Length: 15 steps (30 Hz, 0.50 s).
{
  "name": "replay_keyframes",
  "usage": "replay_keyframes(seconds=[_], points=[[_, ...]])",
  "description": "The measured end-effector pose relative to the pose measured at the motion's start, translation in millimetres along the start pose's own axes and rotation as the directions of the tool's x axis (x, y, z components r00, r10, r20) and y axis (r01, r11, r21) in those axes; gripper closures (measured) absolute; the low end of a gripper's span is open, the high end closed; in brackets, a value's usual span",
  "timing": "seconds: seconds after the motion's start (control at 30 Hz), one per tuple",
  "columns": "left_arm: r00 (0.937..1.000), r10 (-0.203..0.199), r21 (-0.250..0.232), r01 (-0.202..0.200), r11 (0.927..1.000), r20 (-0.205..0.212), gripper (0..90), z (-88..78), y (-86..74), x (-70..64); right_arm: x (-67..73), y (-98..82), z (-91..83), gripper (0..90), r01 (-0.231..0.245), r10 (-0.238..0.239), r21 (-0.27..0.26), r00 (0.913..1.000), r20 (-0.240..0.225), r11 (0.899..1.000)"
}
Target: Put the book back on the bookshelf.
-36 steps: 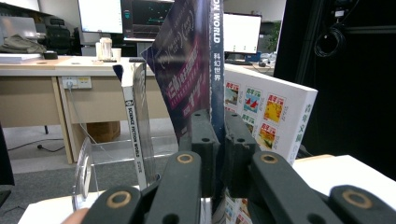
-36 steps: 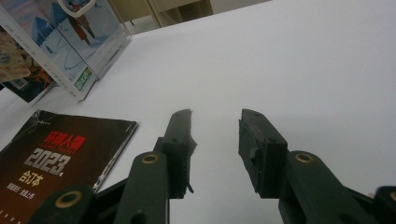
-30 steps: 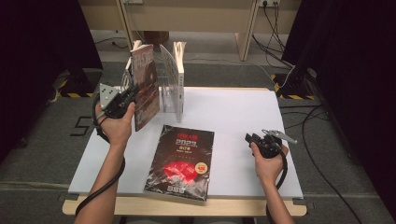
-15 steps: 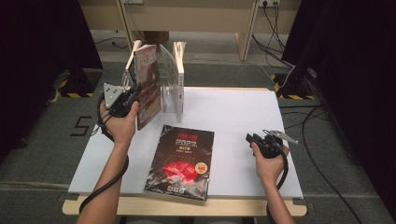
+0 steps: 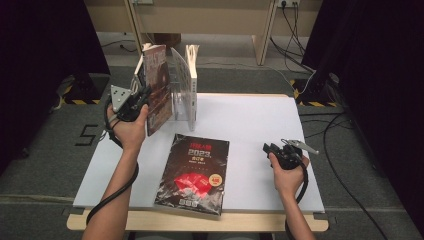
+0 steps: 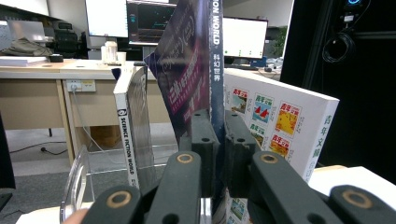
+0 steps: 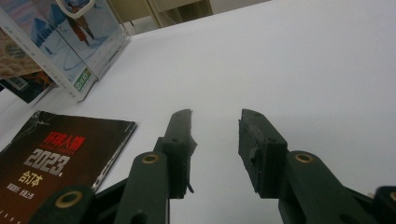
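Clear rack (image 5: 176,107) at the counter's (image 5: 260,120) back left held upright magazines; a white book (image 5: 191,85) stood at its right end. Black magazine (image 5: 194,172) lay flat mid-counter, in front of the rack. Left tongs (image 6: 215,140) were clamped on a dark magazine's spine (image 6: 215,70), upright at the rack. Right tongs (image 7: 215,140) rested near the counter's right edge, parted, gripping nothing.

Black two-jaw tools (image 5: 134,102) (image 5: 278,150), brass-ringed screws (grey triangular plate on left), black cables, bare forearms.
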<state>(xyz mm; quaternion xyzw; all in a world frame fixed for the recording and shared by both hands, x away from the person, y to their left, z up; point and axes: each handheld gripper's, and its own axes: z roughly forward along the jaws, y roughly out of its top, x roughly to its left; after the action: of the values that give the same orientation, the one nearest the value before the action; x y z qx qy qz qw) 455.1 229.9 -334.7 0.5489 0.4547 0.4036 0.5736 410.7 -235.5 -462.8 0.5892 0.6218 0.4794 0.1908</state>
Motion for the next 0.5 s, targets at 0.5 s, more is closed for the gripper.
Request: replay_keyframes(seconds=[0.5], points=[[0.9991, 0.013, 0.012, -0.013, 0.9998, -0.041, 84.3, 13.2, -4.7, 7.2, -0.7, -0.6, 0.6, 64.6, -0.002, 0.002, -0.002, 1.0, 0.002, 1.0]])
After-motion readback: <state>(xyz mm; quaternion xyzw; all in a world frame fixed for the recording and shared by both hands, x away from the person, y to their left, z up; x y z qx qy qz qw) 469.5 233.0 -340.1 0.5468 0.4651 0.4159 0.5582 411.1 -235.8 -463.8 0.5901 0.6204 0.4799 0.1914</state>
